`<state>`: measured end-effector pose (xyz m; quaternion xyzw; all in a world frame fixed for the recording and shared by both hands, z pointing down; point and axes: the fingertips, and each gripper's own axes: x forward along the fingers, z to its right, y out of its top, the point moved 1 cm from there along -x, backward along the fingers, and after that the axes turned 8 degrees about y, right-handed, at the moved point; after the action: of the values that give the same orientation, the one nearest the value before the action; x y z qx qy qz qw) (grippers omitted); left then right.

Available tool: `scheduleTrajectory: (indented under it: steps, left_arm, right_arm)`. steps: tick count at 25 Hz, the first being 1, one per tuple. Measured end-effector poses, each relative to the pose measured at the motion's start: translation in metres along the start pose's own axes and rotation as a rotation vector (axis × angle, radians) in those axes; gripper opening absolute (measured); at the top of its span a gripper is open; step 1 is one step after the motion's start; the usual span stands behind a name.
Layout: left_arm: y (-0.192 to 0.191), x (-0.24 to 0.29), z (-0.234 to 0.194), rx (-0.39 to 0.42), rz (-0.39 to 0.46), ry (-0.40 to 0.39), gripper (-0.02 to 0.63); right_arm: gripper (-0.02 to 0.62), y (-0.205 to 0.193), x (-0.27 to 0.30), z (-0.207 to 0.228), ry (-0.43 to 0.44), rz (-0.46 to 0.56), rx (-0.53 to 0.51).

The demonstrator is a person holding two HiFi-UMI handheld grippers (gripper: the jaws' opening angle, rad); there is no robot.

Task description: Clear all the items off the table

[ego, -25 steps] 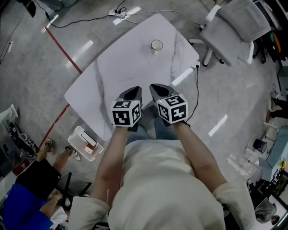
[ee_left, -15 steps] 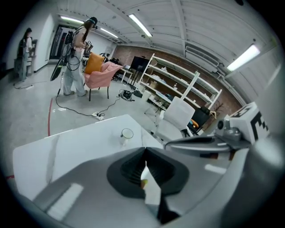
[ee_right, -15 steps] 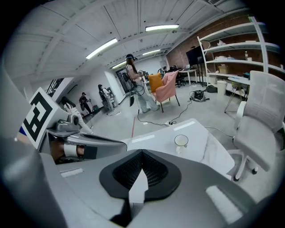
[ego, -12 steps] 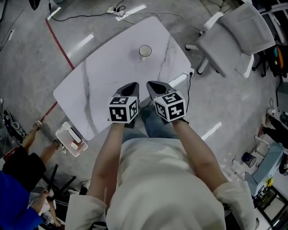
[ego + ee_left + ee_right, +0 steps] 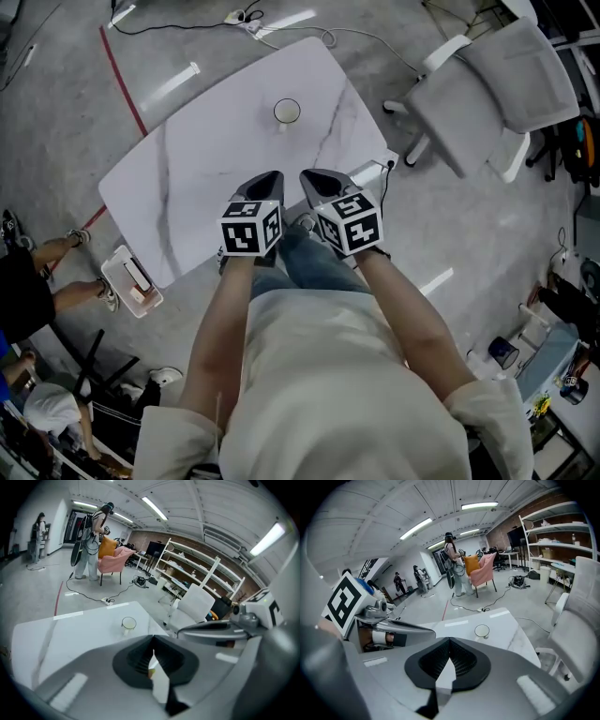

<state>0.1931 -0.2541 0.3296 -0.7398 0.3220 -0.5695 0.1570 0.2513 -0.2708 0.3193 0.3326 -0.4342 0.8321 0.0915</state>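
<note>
Holds left claw (image 5: pixel 269 180) and right claw (image 5: pixel 312 178) closed, empty, side by side over worktop (image 5: pixel 197 159) edge, well apart from cup (image 5: pixel 287 112).

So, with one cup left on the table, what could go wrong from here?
The cup sits toward the far side of the table, away from both grippers, so the reach is long and may be unsteady. The left gripper and right gripper are shut; approaching unopened could knock the cup over. A floor cable by the table corner might catch a foot.
</note>
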Motion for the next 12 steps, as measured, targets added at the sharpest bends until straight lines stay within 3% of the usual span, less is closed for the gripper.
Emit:
scheduleTrajectory:
  steps: [12]
  left_arm:
    - [-0.002, 0.019, 0.018, 0.004, 0.002, 0.018, 0.009]
  right_arm:
    - [-0.002, -0.014, -0.001, 0.023, 0.015, 0.005, 0.016]
